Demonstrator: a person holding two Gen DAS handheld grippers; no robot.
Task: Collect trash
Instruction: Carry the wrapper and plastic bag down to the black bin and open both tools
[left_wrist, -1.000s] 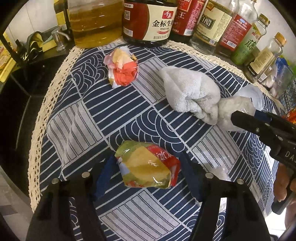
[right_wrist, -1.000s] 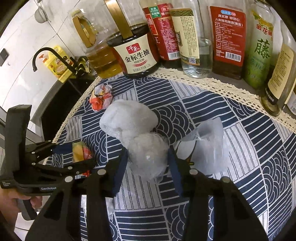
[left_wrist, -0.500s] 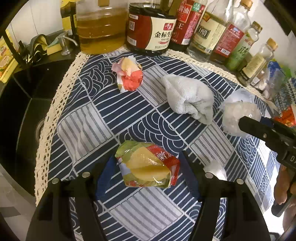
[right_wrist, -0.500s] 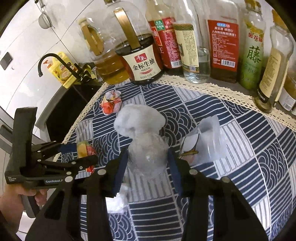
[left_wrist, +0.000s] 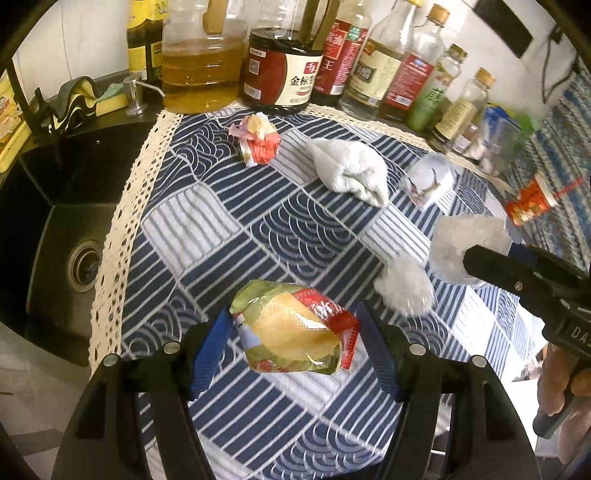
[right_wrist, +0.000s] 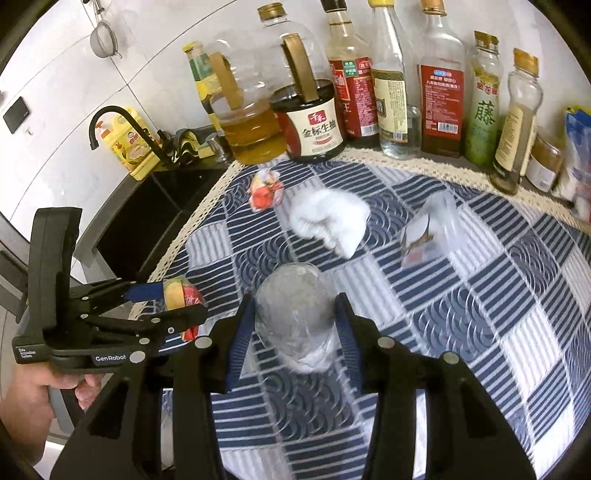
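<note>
My left gripper (left_wrist: 295, 334) is shut on a crumpled yellow, green and red snack wrapper (left_wrist: 291, 328), held above the blue patterned cloth (left_wrist: 207, 229). My right gripper (right_wrist: 295, 323) is shut on a crumpled clear plastic wad (right_wrist: 295, 314), also lifted off the cloth. Each gripper shows in the other's view: the left gripper (right_wrist: 173, 306) with its wrapper (right_wrist: 181, 295) at the left, the right gripper (left_wrist: 491, 262) with its wad (left_wrist: 465, 243) at the right. On the cloth lie a red and white paper ball (left_wrist: 256, 142), a white cloth lump (left_wrist: 351, 170), a clear plastic wrapper (left_wrist: 428, 181) and another clear wad (left_wrist: 404, 286).
Oil, soy sauce and vinegar bottles (right_wrist: 321, 122) line the back edge of the cloth. A black sink (left_wrist: 70, 236) with a black tap (right_wrist: 118, 125) lies to the left. A red cup (left_wrist: 528, 203) lies at the far right.
Both grippers have risen and drawn back from the bottles with their trash held. The clear wad has come away from the white cloth lump, and more of the cloth and sink shows.
</note>
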